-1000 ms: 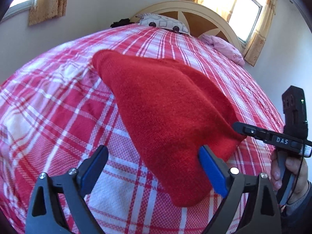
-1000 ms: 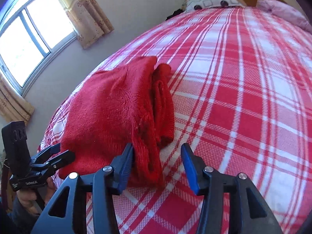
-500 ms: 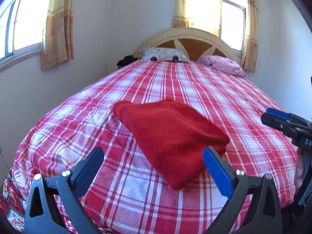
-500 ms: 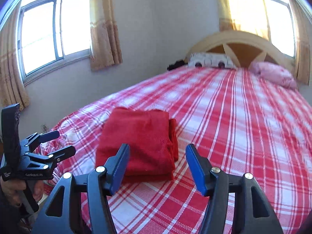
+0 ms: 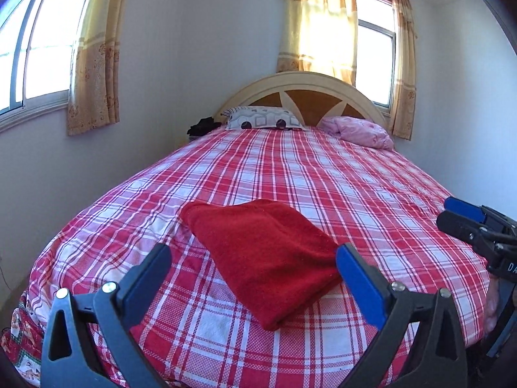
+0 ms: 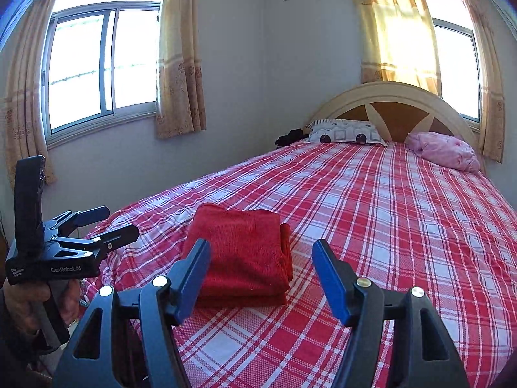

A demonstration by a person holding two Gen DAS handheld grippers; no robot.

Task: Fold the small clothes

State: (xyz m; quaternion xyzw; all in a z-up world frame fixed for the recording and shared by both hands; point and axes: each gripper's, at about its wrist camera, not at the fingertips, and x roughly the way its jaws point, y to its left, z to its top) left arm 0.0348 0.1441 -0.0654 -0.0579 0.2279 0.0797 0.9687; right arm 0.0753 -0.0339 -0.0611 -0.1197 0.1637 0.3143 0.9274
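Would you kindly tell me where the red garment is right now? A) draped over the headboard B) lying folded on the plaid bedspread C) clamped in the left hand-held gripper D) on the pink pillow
B: the red garment lies folded on the plaid bedspread, with nothing gripping it.

black grippers (image 6: 261,274), blue jaws, silver screws
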